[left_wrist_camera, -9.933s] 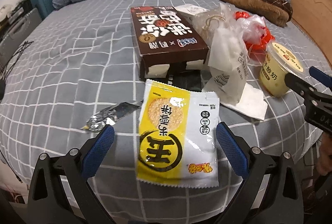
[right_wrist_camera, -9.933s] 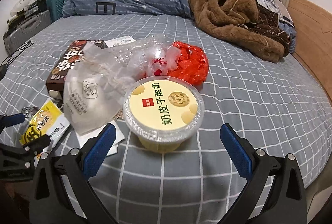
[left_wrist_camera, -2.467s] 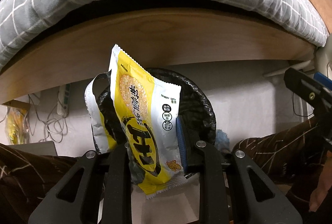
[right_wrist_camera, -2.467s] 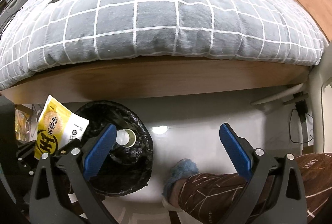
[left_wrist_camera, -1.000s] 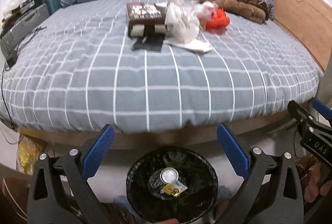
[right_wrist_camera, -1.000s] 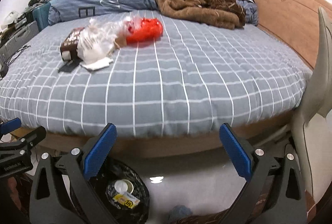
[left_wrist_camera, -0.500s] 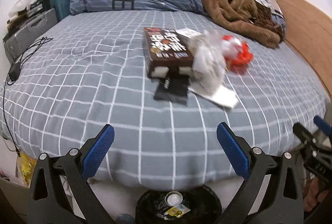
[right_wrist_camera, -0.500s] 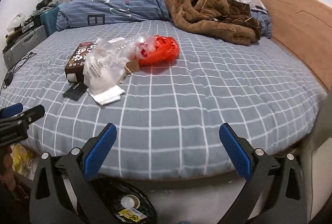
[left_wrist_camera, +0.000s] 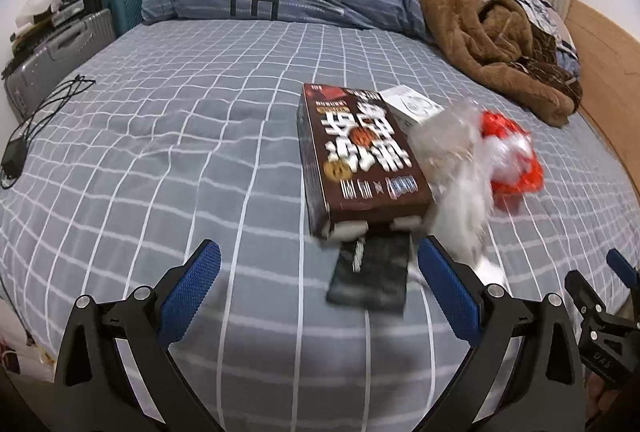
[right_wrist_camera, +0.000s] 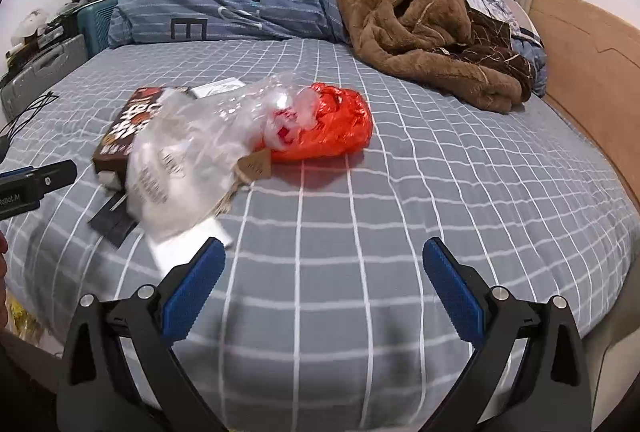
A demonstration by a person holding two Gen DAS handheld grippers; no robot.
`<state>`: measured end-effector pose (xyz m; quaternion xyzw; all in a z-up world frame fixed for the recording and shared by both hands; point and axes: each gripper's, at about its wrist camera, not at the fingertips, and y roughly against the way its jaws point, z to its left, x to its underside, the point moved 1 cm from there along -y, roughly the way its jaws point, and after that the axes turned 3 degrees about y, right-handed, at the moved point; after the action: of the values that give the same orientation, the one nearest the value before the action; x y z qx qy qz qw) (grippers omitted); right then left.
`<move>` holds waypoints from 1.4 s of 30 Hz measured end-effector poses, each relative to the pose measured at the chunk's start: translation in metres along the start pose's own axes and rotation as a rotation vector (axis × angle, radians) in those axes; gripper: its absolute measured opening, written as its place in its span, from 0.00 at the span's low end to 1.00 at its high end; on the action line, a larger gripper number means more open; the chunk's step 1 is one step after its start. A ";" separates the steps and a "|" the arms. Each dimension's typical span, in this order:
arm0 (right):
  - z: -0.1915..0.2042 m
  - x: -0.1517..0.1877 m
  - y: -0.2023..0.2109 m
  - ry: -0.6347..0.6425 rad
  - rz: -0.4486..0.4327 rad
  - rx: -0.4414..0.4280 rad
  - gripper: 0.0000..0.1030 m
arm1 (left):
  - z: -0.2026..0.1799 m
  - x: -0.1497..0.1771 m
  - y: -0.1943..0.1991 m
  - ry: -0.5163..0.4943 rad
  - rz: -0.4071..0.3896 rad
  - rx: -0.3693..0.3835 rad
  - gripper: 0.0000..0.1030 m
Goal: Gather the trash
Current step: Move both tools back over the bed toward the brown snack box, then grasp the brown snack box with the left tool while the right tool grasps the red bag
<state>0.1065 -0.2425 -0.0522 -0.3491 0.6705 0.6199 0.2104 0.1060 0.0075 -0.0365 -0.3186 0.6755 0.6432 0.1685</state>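
Trash lies in a heap on the grey checked bed. A dark brown snack box lies flat, with a black flat wrapper at its near end. Beside it sit a clear and white plastic bag, a red-orange foil bag and a white card. My left gripper is open above the near bed edge, just short of the black wrapper. My right gripper is open over bare sheet, right of the heap. Neither holds anything.
A brown fleece blanket and a blue striped duvet fill the far end of the bed. A wooden headboard runs along the right. Suitcases and black cables are at the left.
Both grippers have come up from the bin on the floor and moved in over the bed toward the heap. The bin has dropped out of view. Both stay open.
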 end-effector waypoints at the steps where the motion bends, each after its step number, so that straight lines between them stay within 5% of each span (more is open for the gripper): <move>1: -0.003 -0.004 -0.005 -0.004 0.000 0.000 0.93 | -0.001 -0.004 -0.003 0.005 0.002 0.002 0.94; 18: -0.070 -0.070 -0.102 -0.123 0.040 0.040 0.90 | -0.035 -0.069 -0.079 -0.016 0.044 -0.008 0.94; 29: -0.056 -0.086 -0.140 -0.086 0.080 -0.005 0.85 | -0.041 -0.077 -0.109 -0.019 0.090 -0.028 0.94; 35: -0.054 -0.089 -0.155 -0.111 0.110 -0.069 0.74 | -0.044 -0.079 -0.116 -0.004 0.090 -0.035 0.94; 42: -0.046 -0.085 -0.165 -0.126 0.163 -0.156 0.47 | -0.051 -0.072 -0.120 -0.010 0.115 -0.060 0.92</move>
<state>0.2907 -0.2679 -0.0976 -0.2691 0.6318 0.7060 0.1730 0.2466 -0.0231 -0.0760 -0.2812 0.6723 0.6733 0.1250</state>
